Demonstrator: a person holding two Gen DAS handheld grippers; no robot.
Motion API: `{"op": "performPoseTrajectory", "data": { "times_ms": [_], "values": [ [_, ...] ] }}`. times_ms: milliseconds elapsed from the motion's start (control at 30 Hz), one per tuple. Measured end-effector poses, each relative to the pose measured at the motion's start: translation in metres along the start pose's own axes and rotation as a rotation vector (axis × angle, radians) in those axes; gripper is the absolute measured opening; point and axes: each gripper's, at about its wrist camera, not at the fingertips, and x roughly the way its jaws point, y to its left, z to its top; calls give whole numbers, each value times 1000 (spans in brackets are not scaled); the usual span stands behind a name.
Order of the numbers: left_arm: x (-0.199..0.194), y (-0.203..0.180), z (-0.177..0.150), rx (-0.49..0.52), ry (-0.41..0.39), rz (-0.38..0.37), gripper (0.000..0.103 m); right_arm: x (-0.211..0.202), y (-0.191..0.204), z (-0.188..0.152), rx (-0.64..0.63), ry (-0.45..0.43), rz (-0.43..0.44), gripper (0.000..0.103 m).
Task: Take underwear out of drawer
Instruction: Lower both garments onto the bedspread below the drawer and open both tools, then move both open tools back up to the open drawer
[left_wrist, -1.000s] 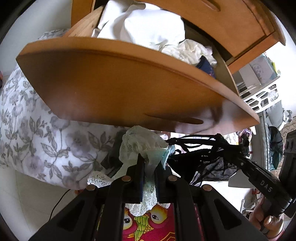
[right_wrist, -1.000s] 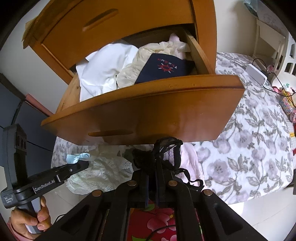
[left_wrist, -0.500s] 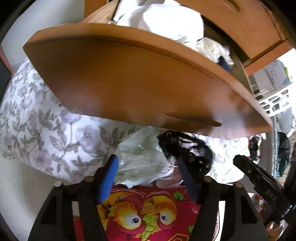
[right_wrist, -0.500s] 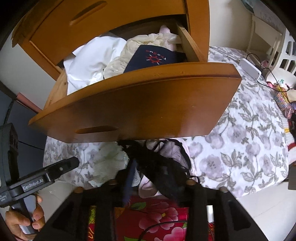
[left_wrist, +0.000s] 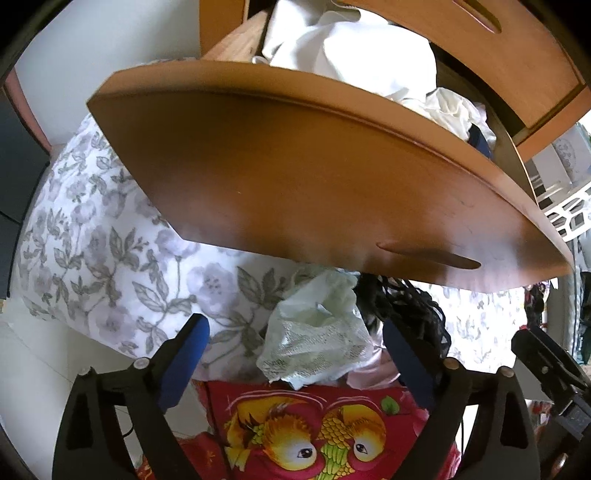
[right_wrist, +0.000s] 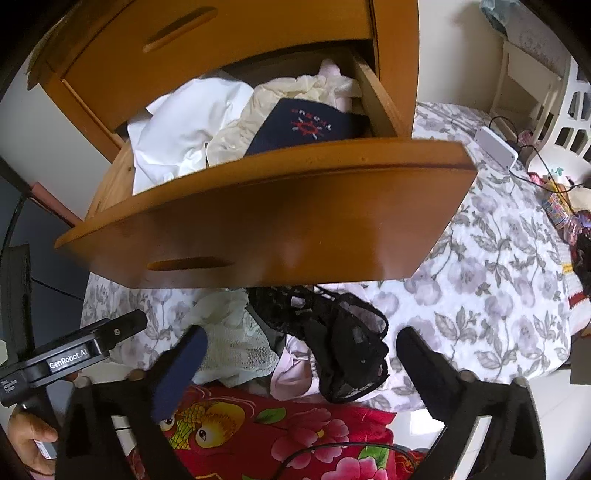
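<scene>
Below the pulled-out wooden drawer (right_wrist: 258, 221), a bed with a floral grey-and-white cover (right_wrist: 480, 295) carries the pieces already lifted out. More clothing fills the drawer: a white garment (right_wrist: 177, 136), a cream one (right_wrist: 258, 118) and a navy piece with a red emblem (right_wrist: 310, 125). On the bed's edge, above a red cloth printed with golden fish (left_wrist: 306, 432), lie a pale lace undergarment (left_wrist: 317, 332) and, touching it on its right, a black lace undergarment (right_wrist: 340, 339), with something pale pink showing beneath them.

Both tools point steeply down at this heap. The left gripper (left_wrist: 295, 354) has its jaws opening wide, the pale lace lying between them but untouched by the pads. The right gripper (right_wrist: 299, 358) likewise has jaws opening, the black lace lying loose between them, no pad pressing it.

These pieces look very light, soft and limp, and lace likely snags easily. For the next piece in the drawer, a pinch on a bunched fold or a waistband would probably hold better than a single thin layer.
</scene>
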Motion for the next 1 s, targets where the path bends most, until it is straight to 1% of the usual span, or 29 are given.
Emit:
{"op": "performPoseTrajectory", "data": {
  "times_ms": [100, 233, 433, 500, 600, 667, 733, 867, 933, 1000],
  "values": [
    [-4, 2, 2, -2, -23, 11, 99, -2, 0, 1, -1, -11, -3, 103],
    [-8, 4, 4, -1, -40, 14, 100, -2, 0, 1, -4, -19, -2, 103],
    [-13, 3, 5, -3, -54, -1, 100, -3, 0, 1, -5, -24, 1, 103],
    [-19, 2, 6, -5, -71, -8, 100, -6, 0, 1, -6, -30, 3, 103],
    [-36, -3, 7, 7, -124, -23, 100, -16, 2, 4, -9, -54, 20, 103],
    [-51, -6, 9, 15, -166, -44, 100, -28, 4, 7, -16, -88, 29, 103],
    [-70, -7, 12, 22, -224, -66, 100, -41, 7, 10, -22, -126, 30, 103],
    [-105, -12, 16, 46, -355, -82, 100, -75, 14, 19, -48, -241, 44, 103],
    [-119, -14, 17, 59, -415, -80, 100, -85, 18, 23, -64, -279, 41, 103],
    [-127, -15, 20, 70, -458, -84, 100, -91, 22, 26, -79, -308, 35, 103]
  ]
}}
